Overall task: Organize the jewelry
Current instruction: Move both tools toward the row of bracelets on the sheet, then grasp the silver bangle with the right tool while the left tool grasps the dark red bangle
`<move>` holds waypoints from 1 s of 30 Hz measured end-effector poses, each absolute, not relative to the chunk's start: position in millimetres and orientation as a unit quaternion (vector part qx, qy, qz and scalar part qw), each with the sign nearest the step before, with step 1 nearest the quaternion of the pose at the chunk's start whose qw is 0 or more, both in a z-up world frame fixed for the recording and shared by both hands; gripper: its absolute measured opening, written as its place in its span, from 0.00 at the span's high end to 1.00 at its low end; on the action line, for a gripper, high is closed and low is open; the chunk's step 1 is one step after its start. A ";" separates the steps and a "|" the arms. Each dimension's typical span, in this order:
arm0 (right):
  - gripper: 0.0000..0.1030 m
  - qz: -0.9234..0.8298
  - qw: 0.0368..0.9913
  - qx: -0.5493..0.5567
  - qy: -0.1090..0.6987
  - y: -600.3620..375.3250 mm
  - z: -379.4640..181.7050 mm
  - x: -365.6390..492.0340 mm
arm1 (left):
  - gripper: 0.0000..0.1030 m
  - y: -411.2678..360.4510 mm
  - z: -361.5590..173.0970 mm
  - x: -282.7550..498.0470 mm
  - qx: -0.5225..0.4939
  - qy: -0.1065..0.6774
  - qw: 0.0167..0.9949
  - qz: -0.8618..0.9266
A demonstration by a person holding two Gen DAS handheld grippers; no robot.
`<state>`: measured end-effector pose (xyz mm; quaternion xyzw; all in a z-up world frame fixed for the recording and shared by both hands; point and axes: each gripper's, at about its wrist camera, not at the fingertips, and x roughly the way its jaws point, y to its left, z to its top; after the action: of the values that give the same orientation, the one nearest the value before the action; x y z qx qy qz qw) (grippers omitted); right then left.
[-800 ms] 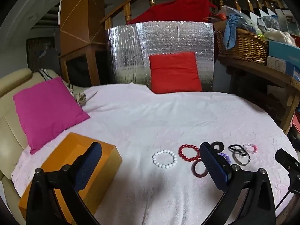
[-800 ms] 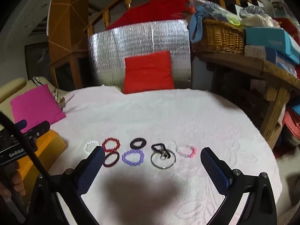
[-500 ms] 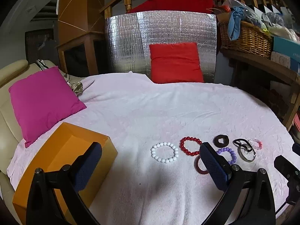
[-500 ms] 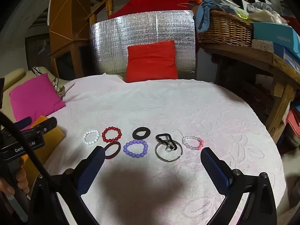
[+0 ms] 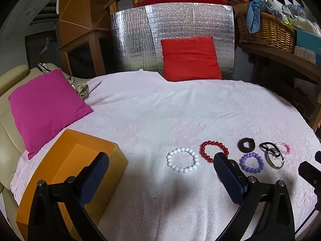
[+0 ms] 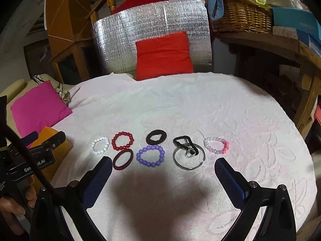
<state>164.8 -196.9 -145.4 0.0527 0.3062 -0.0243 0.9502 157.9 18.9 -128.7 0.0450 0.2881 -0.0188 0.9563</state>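
Pale pink textured cloth (image 6: 180,104) covers the bench. Open orange cardboard box (image 5: 66,160) sits at its left edge, under the left hand-held gripper (image 5: 160,172). Right hand-held gripper (image 6: 162,175) hovers nearer the bangles; both gape wide, empty. Ahead: thin silver metal hoop (image 6: 188,158), purple bead bracelet (image 6: 150,156), glossy red bead bracelet (image 6: 122,141), white bead bracelet (image 6: 100,145).

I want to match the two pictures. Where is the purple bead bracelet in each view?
Left wrist view: purple bead bracelet at lower right, just right of the right jaw's tip.
Right wrist view: it lies near the centre, above the gap between the jaws.
Shared landmark: the red bead bracelet.
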 end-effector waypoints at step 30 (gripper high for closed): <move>0.41 -0.052 0.892 0.067 0.444 -240.8 -216.1 243.5 | 0.00 -47.2 -196.8 205.9 0.081 0.451 0.869 -0.188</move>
<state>243.5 -240.8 -216.1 0.0674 0.4436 -0.0519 0.8922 205.9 -47.2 -196.8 0.0811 0.4509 -0.1881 0.8687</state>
